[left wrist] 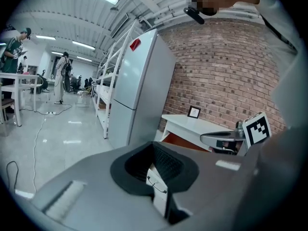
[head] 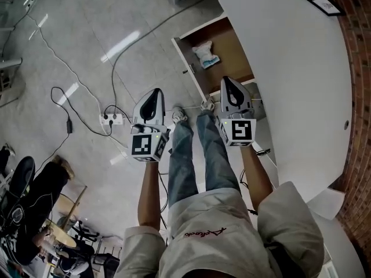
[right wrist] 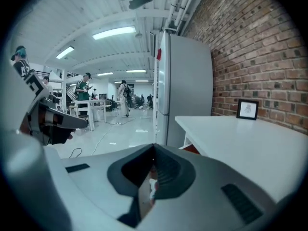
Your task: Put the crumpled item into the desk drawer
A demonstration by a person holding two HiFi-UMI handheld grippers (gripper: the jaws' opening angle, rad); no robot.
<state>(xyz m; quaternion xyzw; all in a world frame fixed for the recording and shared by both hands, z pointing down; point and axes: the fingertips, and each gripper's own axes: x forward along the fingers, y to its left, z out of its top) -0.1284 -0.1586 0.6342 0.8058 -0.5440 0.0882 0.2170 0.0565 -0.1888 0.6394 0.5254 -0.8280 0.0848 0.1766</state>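
The desk drawer [head: 233,58] stands pulled open from the white desk [head: 301,68]. A crumpled white and blue packet [head: 207,54] lies inside it on the brown bottom. My left gripper [head: 155,92] hangs over the floor, left of the drawer. My right gripper [head: 228,82] is held just in front of the drawer's near end. In the left gripper view the left gripper [left wrist: 154,146] has its jaws together with nothing between them. The right gripper [right wrist: 153,148] looks the same in its own view, shut and empty.
A framed picture [head: 324,3] stands at the desk's far corner by the brick wall. A power strip [head: 112,119] and cables lie on the floor to the left. A tall grey fridge [right wrist: 185,90] stands past the desk. People stand far back in the hall.
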